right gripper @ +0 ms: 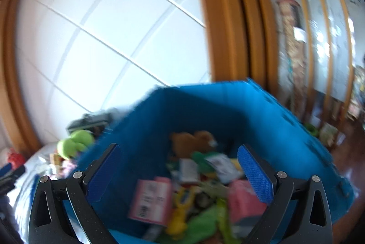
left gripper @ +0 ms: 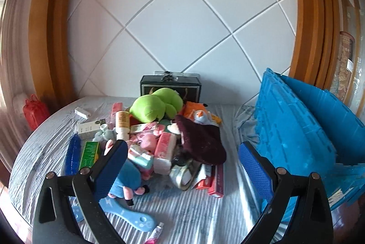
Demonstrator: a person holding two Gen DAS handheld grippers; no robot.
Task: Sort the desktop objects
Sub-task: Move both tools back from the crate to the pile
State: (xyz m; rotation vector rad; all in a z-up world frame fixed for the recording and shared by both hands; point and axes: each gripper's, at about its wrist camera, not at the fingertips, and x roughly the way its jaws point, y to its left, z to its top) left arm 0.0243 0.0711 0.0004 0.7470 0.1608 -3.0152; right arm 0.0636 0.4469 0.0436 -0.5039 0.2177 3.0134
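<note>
Left tongs [left gripper: 182, 157] spread wide and empty above the jumbled pile of objects [left gripper: 159, 143] mid-table [left gripper: 194, 216], blue crate [left gripper: 296, 130] at the table's right edge; right tongs [right gripper: 178, 166], likewise released and empty, hang over the crate's blurred, part-filled interior.

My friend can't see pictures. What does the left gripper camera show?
The open left gripper hovers over a messy pile on a striped cloth: a green plush toy, a dark red hat, boxes and a white bottle. A blue crate stands on the right.
</note>
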